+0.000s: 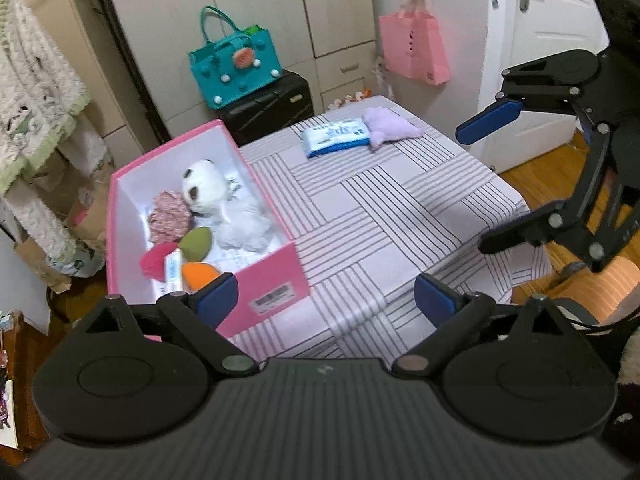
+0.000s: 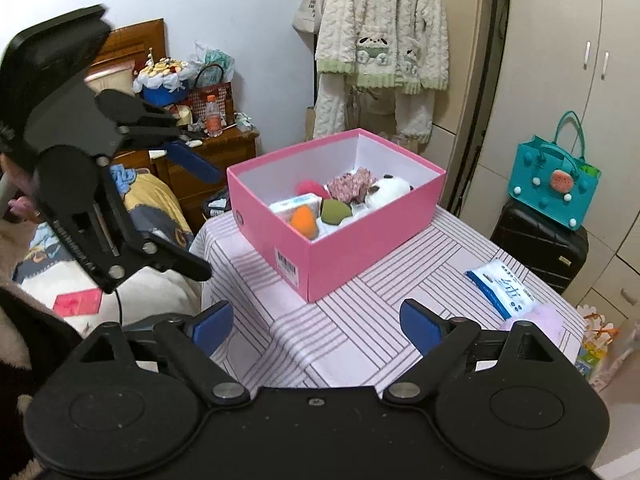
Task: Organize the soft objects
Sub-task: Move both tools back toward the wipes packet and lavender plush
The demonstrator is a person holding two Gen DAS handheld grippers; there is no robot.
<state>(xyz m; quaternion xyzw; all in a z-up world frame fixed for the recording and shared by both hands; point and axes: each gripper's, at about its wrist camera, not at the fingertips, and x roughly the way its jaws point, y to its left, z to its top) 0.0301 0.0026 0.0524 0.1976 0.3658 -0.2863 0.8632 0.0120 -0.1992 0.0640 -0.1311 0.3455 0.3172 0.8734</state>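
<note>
Left claw (image 1: 326,300): jaws spread wide, nothing between the blue pads; poised above the near edge of the table, just beside the box corner.
Right claw (image 2: 316,322): jaws spread wide, empty; poised over the striped cloth in front of the box.
Table (image 1: 400,200): covered with a striped cloth in pale pink and grey.
Pink box (image 2: 336,248): open-topped, white inside, barcode label on one wall; placed at one corner of the table.
Box contents: white plush panda (image 1: 206,192), pink patterned fabric bundle (image 1: 170,216), green egg-shaped sponge (image 1: 196,244), orange sponge (image 1: 198,274), red soft piece (image 1: 154,260), small white-and-blue packet (image 2: 296,204).
Tissue pack (image 1: 336,138): blue and white, flat on the cloth, well apart from the box.
Purple plush (image 1: 390,126): on the cloth, touching the tissue pack at the far side of the table.
Background: teal handbag (image 1: 236,64) on a black suitcase (image 1: 276,106); pink paper bag (image 1: 414,50) hung on the cupboard; fleecy robe (image 2: 380,48) hung by the wall.
</note>
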